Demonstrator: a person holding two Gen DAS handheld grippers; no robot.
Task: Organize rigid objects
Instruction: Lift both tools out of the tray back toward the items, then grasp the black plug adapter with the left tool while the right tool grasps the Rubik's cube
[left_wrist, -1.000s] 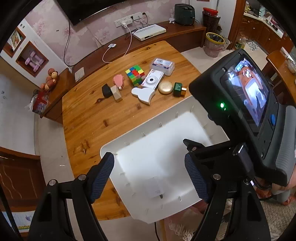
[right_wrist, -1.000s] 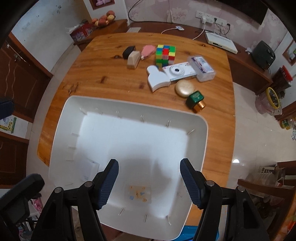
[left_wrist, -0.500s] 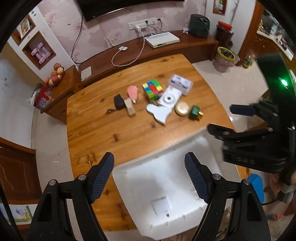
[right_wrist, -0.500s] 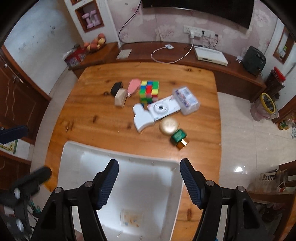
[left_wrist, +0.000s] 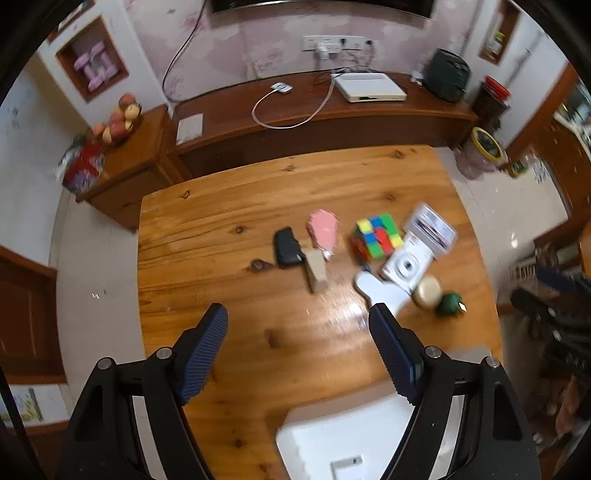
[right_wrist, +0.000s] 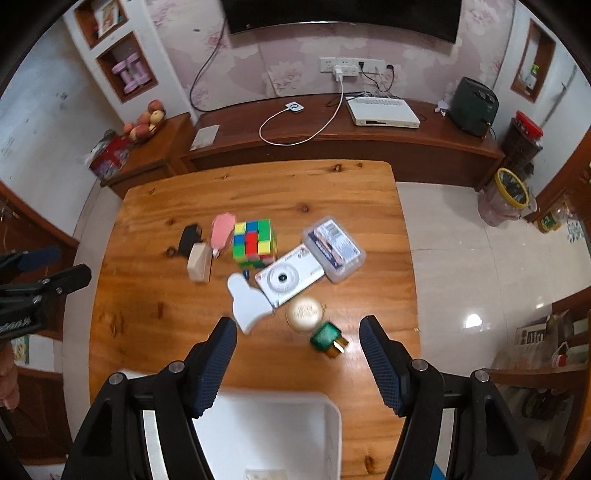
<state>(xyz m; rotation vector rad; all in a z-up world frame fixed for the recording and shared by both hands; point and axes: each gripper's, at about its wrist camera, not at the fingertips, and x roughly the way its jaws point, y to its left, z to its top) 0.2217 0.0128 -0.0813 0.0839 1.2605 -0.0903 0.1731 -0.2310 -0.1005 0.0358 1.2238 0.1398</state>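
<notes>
Several small objects lie in a cluster on the wooden table (right_wrist: 147, 314): a colourful puzzle cube (right_wrist: 254, 242), a white camera (right_wrist: 287, 277), a clear plastic box (right_wrist: 334, 249), a gold round tin (right_wrist: 305, 313), a green bottle (right_wrist: 327, 339), a white flat piece (right_wrist: 246, 301), a pink piece (right_wrist: 222, 229), a wooden block (right_wrist: 198, 261) and a black item (right_wrist: 189, 238). The white bin (right_wrist: 277, 432) sits at the near table edge. My left gripper (left_wrist: 298, 350) and right gripper (right_wrist: 297, 360) are both open and empty, above the table short of the cluster.
A long low cabinet (right_wrist: 332, 136) with a white set-top box and cables stands behind the table. A side cabinet with fruit (right_wrist: 144, 125) is at the back left. Tiled floor and a bin (right_wrist: 508, 195) lie to the right.
Both grippers have pulled back and tilted up from over the white bin. The bin has slid to the bottom of both views and the object cluster now sits centred.
</notes>
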